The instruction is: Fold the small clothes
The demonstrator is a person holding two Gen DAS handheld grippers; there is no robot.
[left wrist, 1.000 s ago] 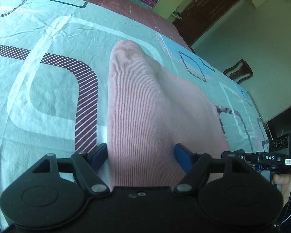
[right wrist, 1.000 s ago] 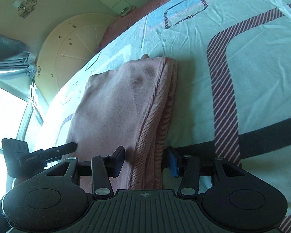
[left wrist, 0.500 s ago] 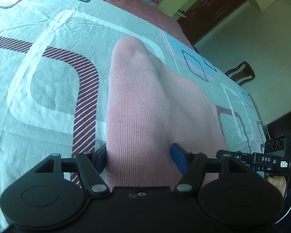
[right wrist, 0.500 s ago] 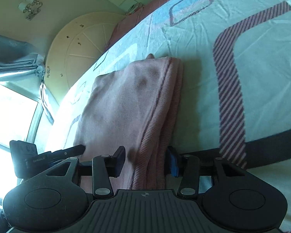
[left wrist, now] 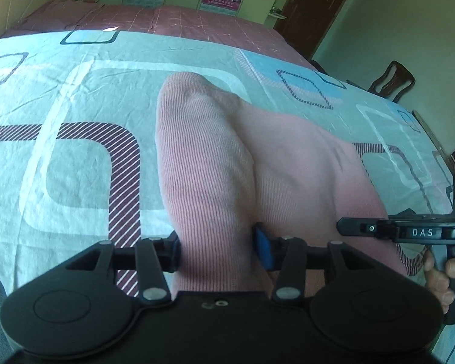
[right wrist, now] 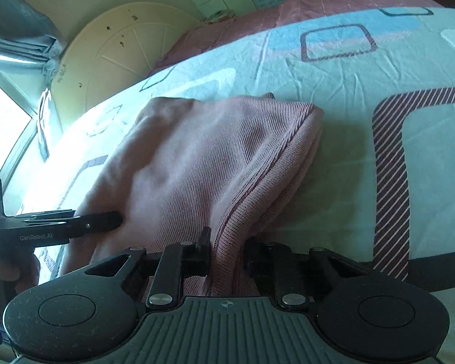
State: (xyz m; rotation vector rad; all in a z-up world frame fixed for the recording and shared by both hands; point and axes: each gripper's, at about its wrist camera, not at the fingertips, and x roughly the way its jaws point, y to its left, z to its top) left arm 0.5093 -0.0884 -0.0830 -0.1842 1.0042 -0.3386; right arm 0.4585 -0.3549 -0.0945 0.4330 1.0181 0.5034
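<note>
Pink knit garment [left wrist: 282,163] lying folded on the patterned bed [left wrist: 75,163]. Left gripper [left wrist: 217,250] and right gripper [right wrist: 227,250] each grip a near edge, jaws closing, cloth bunched between the pads and lifted off the bed.

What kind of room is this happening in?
Most likely a bedroom: a wide bed with a patterned sheet, a rounded cream headboard, and a wooden door. A pink garment lies on the bed.
</note>
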